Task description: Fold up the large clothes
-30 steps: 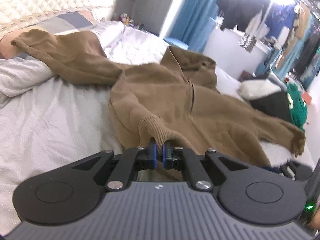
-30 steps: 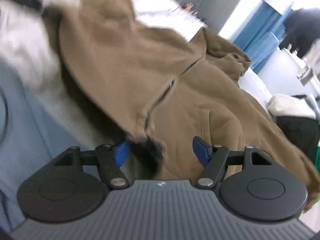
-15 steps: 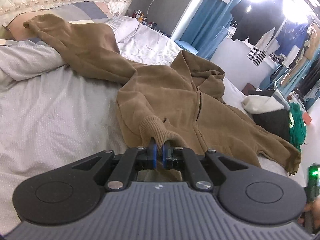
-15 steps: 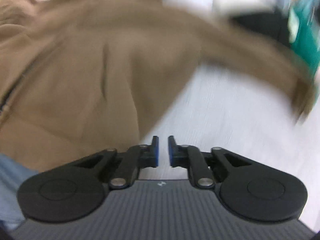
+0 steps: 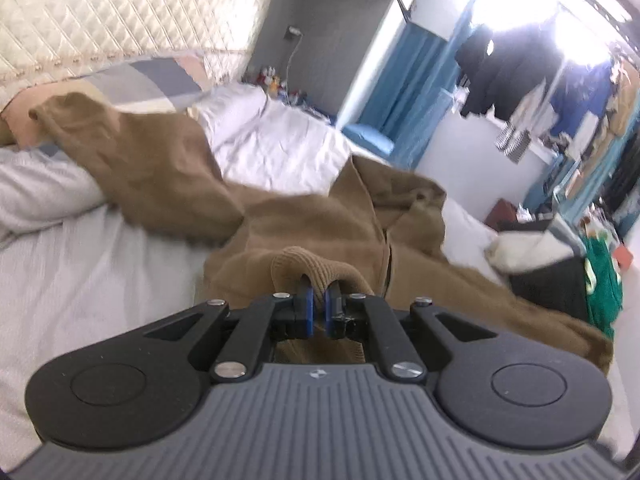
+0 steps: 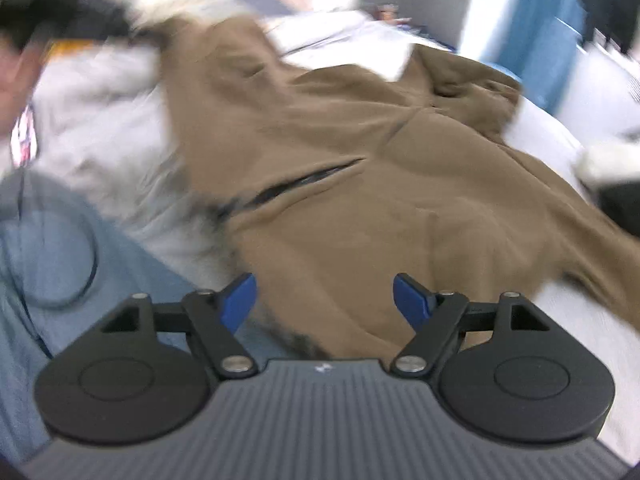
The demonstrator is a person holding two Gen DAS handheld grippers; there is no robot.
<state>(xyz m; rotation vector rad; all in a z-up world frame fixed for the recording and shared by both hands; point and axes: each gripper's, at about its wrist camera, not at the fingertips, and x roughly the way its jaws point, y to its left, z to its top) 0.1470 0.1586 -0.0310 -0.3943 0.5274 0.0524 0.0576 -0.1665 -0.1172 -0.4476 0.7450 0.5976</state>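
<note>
Brown fleece, thick and limp: that is what we have to fold, a zip-front hoodie (image 5: 320,216) spread across the pale bed (image 5: 80,264). Its hood is bunched toward the far side, one sleeve (image 5: 132,152) trails up toward the patterned pillow (image 5: 152,80) by the quilted headboard (image 5: 120,12), and the other runs off to the right, toward a pile of dark and green clothes (image 5: 576,280).

Our left hand-held gripper (image 5: 317,312) is clamped on the ribbed hem (image 5: 316,268), which humps up between its blue pads. That rib looks like the best hold on the garment: dense, stretchy and unlikely to slide out.

Our right hand-held gripper (image 6: 325,300) is opening, its blue pads wide apart with nothing pinched between them. It hangs over the lower edge of the body panel, near the half-open zip (image 6: 292,184). This view is blurred, so we cannot tell whether it touches the cloth.

We judge the hoodie to be fairly heavy for cloth and entirely without stiffness. It will sag and drag from any single pinch, and the open front will let the two panels shift apart. The matching hem corner on the right seems the sensible second hold, so that both hands carry one straight edge. The sleeves will probably trail unless they are laid in.
</note>
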